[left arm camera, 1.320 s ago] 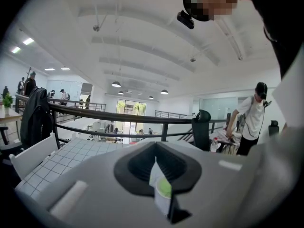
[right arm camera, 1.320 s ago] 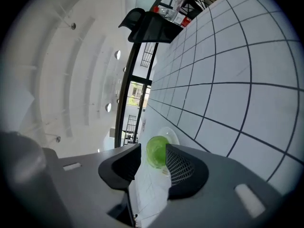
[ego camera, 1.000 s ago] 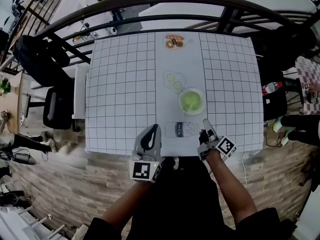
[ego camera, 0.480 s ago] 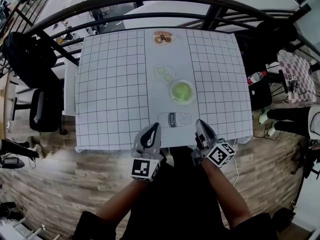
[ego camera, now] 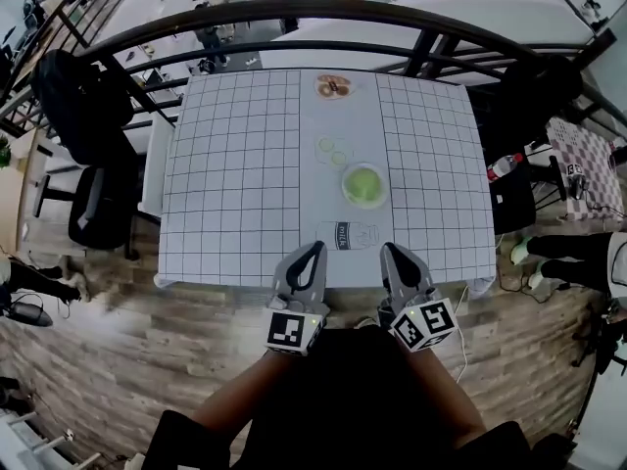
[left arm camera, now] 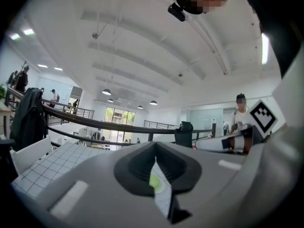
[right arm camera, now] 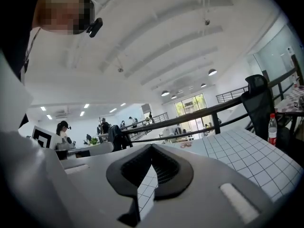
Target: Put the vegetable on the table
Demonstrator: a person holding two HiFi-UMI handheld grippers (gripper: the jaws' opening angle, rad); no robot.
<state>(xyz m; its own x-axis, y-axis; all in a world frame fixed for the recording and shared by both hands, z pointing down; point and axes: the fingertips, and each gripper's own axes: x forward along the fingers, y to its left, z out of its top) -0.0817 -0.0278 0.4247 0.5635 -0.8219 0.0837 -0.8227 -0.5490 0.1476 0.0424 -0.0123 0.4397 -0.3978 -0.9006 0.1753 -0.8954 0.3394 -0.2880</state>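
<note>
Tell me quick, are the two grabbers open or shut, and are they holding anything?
Left gripper: shut, holding nothing.
Right gripper: shut, holding nothing.

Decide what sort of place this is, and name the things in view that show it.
Probably an open-plan office or lab on a mezzanine: a black railing runs behind the grid-marked table, an office chair stands beside it, and people stand among desks under ceiling lights beyond.
</note>
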